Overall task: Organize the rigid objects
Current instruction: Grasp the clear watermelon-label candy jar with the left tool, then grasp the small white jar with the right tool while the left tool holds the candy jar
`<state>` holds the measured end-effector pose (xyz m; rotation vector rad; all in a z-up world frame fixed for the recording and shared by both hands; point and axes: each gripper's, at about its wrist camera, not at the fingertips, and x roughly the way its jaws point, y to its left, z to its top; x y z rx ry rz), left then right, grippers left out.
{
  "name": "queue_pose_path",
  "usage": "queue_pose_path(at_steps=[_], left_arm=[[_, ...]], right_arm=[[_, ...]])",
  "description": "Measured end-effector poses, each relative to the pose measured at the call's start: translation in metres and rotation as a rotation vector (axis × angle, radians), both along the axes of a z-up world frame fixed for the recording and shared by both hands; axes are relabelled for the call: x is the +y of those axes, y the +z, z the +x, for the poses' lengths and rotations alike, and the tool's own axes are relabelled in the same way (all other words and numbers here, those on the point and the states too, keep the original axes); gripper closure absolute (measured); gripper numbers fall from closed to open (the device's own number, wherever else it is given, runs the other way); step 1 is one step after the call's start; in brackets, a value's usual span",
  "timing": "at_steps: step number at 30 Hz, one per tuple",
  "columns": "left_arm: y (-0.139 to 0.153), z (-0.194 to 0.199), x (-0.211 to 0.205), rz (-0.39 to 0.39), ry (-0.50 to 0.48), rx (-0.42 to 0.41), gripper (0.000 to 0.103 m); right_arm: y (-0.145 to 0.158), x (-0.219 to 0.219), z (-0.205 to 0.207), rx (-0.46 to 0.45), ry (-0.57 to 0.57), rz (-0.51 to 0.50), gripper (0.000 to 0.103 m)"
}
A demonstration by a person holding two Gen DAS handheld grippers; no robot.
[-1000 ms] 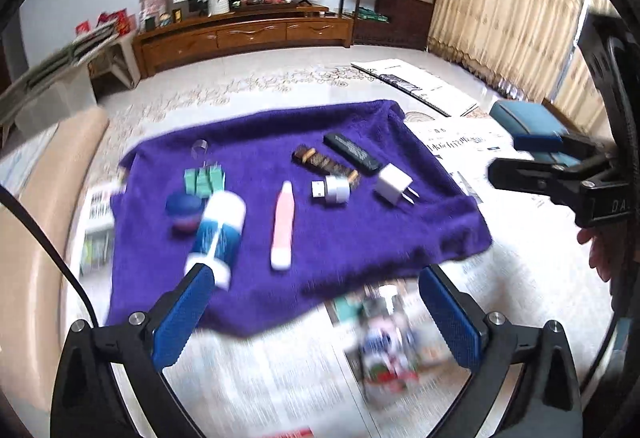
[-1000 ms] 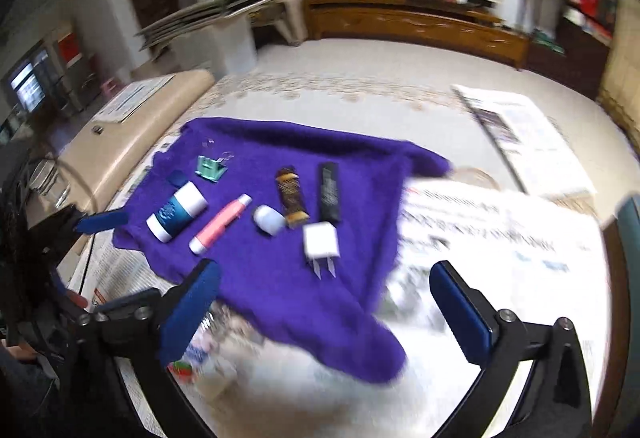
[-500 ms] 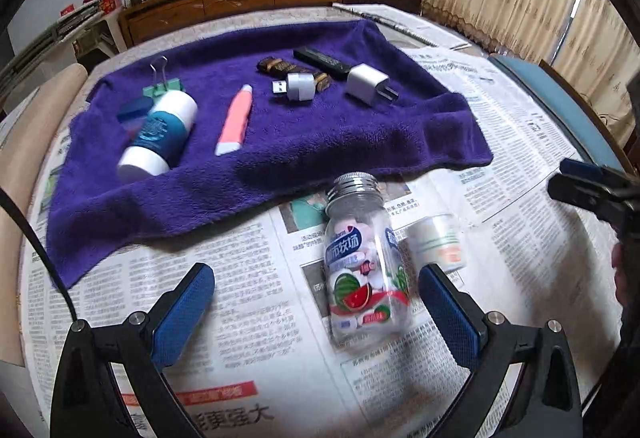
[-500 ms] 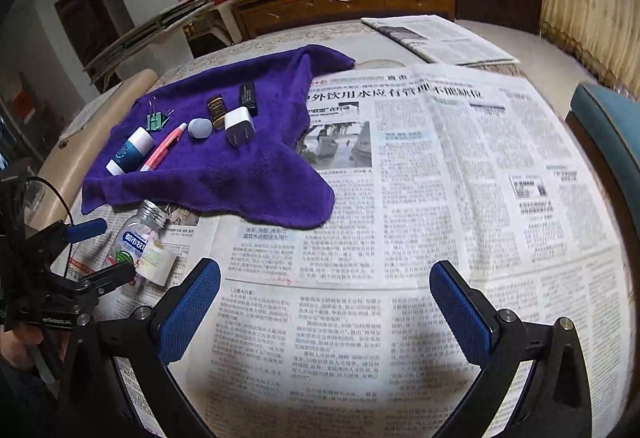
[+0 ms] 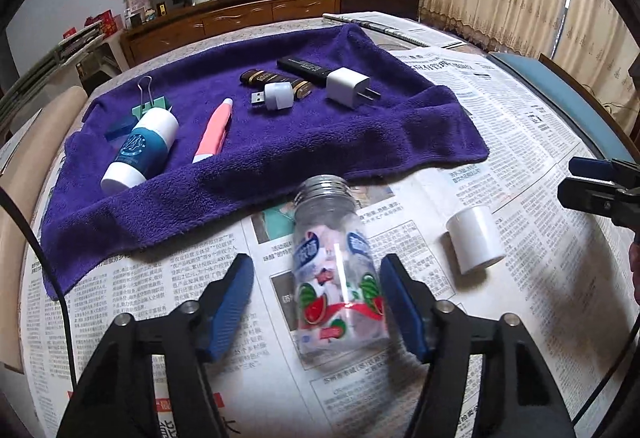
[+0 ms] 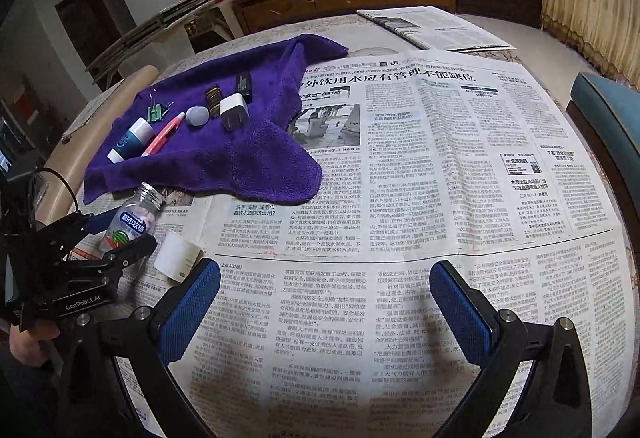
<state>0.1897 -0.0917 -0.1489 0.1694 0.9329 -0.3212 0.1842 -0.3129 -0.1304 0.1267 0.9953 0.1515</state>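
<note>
Beside the towel [image 5: 280,142], my spread left tongs [image 5: 316,302] straddle the bottle [image 5: 340,278], neck pointing away; right tongs [image 6: 324,310] gape empty.

A clear plastic bottle [image 5: 340,270] with a watermelon label and no lid lay on the newspaper-covered desk [image 5: 500,126], between the parted blue fingers [image 5: 400,302] of the left gripper [image 5: 316,302]. Its white cap [image 5: 475,240] lay near on the right. Behind, a purple towel [image 5: 320,142] carried a white charger [image 5: 347,87], a pink pen [image 5: 214,132] and a blue-and-white tube [image 5: 140,150].
</note>
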Motion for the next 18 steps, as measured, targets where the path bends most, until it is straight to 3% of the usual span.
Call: queue_pose_path(at_steps=[3, 18], left_arm=[[0.002, -0.006, 0.001, -0.006, -0.008, -0.020, 0.063], [0.011, -0.012, 0.031, -0.056, 0.041, -0.044, 0.063]], right_arm=[[-0.002, 0.002, -0.001, 0.012, 0.008, 0.000, 0.000], [-0.009, 0.046, -0.010, -0.014, 0.046, -0.052, 0.001]])
